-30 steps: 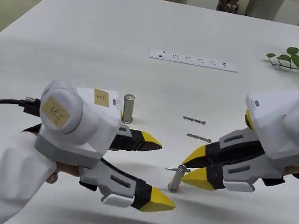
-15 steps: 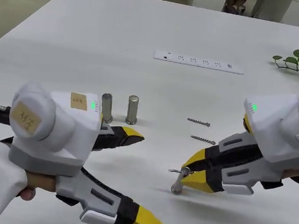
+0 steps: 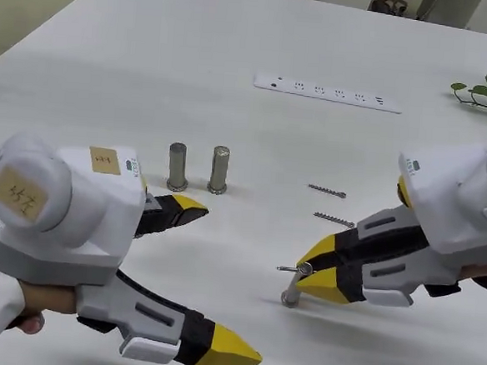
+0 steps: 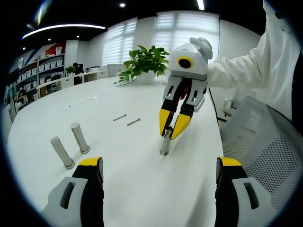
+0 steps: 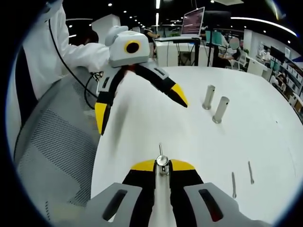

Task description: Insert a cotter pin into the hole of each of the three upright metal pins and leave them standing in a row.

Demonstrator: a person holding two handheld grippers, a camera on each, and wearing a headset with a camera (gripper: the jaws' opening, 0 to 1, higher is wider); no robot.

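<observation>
Yellow-tipped, the left hand-held gripper (image 3: 219, 285) gapes empty nearest the person. Just beyond, the right hand-held gripper (image 3: 306, 268) clamps the top of a slightly tilted metal pin (image 3: 289, 294) standing on the bench (image 3: 108, 81), a cotter pin (image 3: 285, 269) crosswise through it. The two bare pins (image 3: 177, 166) stand upright farther off to its left, nearer the left jaws.

It was an open-plan office: a long white table (image 4: 137, 184), a mesh chair (image 4: 260, 137) to the right of the left gripper (image 4: 158, 163), a potted plant (image 4: 144, 61), blinded windows (image 4: 182, 28) and shelves (image 4: 47, 64) ahead of it, a screen (image 5: 194, 21) beyond the right gripper (image 5: 162, 165)
</observation>
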